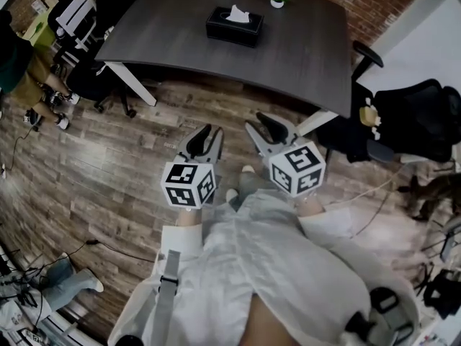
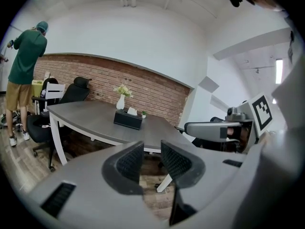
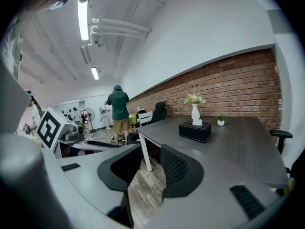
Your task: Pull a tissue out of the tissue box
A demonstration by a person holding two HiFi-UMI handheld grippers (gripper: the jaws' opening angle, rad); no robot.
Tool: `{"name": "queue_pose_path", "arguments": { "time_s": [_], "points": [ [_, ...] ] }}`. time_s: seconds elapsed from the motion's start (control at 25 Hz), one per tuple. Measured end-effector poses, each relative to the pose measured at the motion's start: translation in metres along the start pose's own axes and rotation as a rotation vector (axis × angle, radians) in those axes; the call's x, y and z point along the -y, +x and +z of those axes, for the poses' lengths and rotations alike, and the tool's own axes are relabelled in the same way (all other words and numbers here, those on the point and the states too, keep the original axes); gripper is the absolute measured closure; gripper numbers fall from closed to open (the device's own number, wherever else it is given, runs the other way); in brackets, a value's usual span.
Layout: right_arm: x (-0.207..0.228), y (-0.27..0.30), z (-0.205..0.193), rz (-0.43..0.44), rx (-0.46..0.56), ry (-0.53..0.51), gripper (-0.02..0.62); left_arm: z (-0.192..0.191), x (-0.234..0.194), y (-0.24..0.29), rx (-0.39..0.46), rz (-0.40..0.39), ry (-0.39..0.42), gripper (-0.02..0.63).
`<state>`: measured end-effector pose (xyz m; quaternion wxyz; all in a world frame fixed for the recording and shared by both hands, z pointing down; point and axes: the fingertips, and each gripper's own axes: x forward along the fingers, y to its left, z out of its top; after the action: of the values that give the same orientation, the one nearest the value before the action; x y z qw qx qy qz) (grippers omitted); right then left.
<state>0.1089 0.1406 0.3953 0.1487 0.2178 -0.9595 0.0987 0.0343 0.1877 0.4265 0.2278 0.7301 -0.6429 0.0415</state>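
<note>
2 grippers are held side by side over the wooden floor (image 1: pixel 108 150), both short of the near edge of the table (image 1: pixel 173 27) and touching nothing on it.

Left gripper (image 2: pixel 151 149): the jaws stand apart, released. Only floor and a table leg show in the gap between the ribbed pads, and nothing is gripped.

Right gripper (image 3: pixel 150 154): the jaws stand apart, released. Only floor shows between them, and nothing is gripped. Its marker cube (image 1: pixel 297 168) sits just above the person's sleeve in the head view.

Tissue box (image 1: pixel 234 26): black, upright, resting on the table top toward the far edge, about midway along it. It is well apart from both grippers. 1 white tissue (image 1: pixel 238 13) stands up out of the slot in its top.

Other items on the table: 1 white vase (image 3: pixel 195 113) holding pale flowers stands at the far edge, just behind the box. 1 small potted plant (image 1: pixel 278 0) in a white pot stands near the far edge, to the right of the box, apart from it.

Surroundings: a brick wall (image 2: pixel 152 92) runs behind the table's far edge. 1 black office chair (image 1: pixel 421 110) stands off the table's right end. 1 person in a green top (image 2: pixel 26 56) stands beyond the left end, back turned.
</note>
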Motion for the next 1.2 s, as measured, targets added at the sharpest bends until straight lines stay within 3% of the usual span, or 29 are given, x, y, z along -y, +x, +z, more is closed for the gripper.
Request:
{"name": "queue_pose_path", "arguments": {
  "time_s": [0.48, 1.2],
  "points": [
    [0.038, 0.079, 0.012, 0.042, -0.023, 0.003, 0.488, 0.023, -0.048, 0.057, -0.012, 0.005, -0.031, 0.513],
    [0.148, 0.231, 0.11, 0.135, 0.031, -0.038, 0.488, 0.145, -0.143, 0.209, 0.016, 0.057, 0.016, 0.512]
  ]
}}
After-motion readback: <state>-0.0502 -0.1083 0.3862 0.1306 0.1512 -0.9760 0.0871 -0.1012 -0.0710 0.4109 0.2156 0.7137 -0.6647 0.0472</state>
